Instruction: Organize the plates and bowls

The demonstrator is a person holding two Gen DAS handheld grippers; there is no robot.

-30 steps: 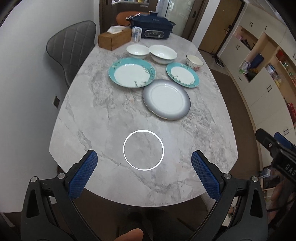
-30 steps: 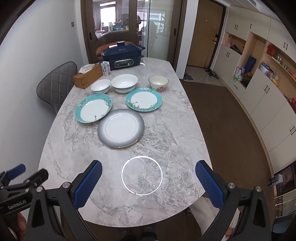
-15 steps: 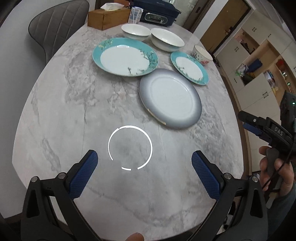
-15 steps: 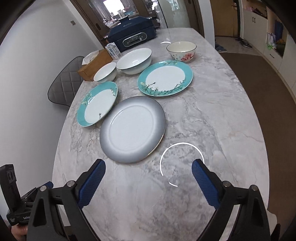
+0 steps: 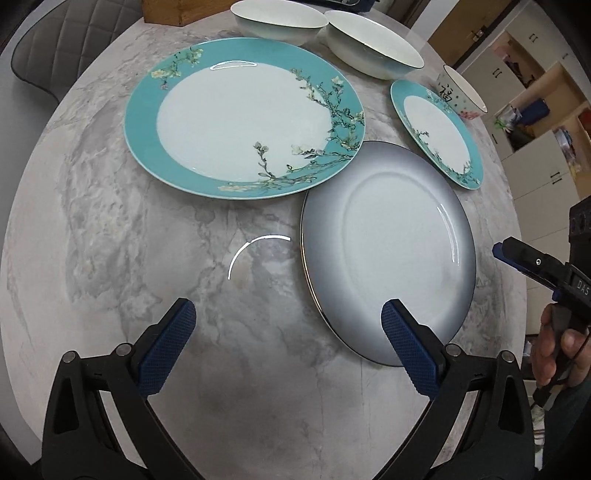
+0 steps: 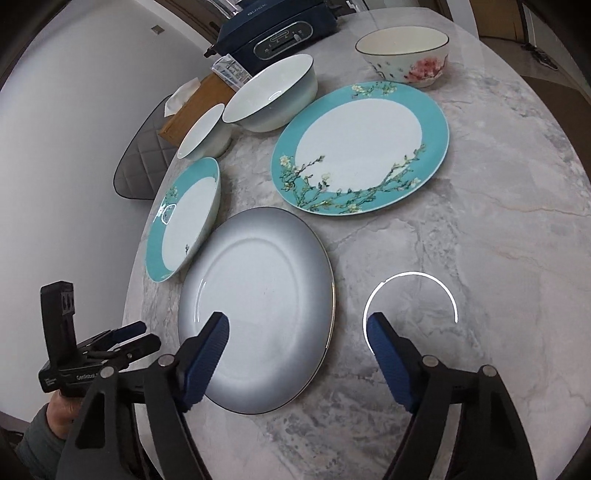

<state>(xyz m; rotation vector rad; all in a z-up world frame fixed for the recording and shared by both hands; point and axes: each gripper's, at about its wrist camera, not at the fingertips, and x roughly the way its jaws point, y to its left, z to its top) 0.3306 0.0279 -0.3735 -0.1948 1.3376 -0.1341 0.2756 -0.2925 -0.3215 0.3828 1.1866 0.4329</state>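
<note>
A grey-rimmed plate (image 5: 388, 251) (image 6: 258, 317) lies nearest on the marble table (image 5: 110, 258). Behind it are a large teal flowered plate (image 5: 243, 118) (image 6: 184, 218) and a smaller teal one (image 5: 439, 136) (image 6: 362, 147). Two white bowls (image 6: 201, 133) (image 6: 273, 96) and a flowered bowl (image 6: 406, 55) stand further back. My left gripper (image 5: 286, 314) is open, its right finger above the grey plate's near edge. My right gripper (image 6: 297, 321) hangs over the grey plate's right rim. Its jaws are closing and its pads touch nothing.
A wooden tissue box (image 6: 192, 107) and a dark blue cooker (image 6: 280, 33) stand at the far end. A grey chair (image 5: 48, 48) is at the table's left side, and cabinets (image 5: 535, 110) line the right wall. Bare marble lies right of the grey plate (image 6: 480, 240).
Both grippers have come down and forward, so the plates now fill the views. The right jaws have narrowed. No dish has moved.
</note>
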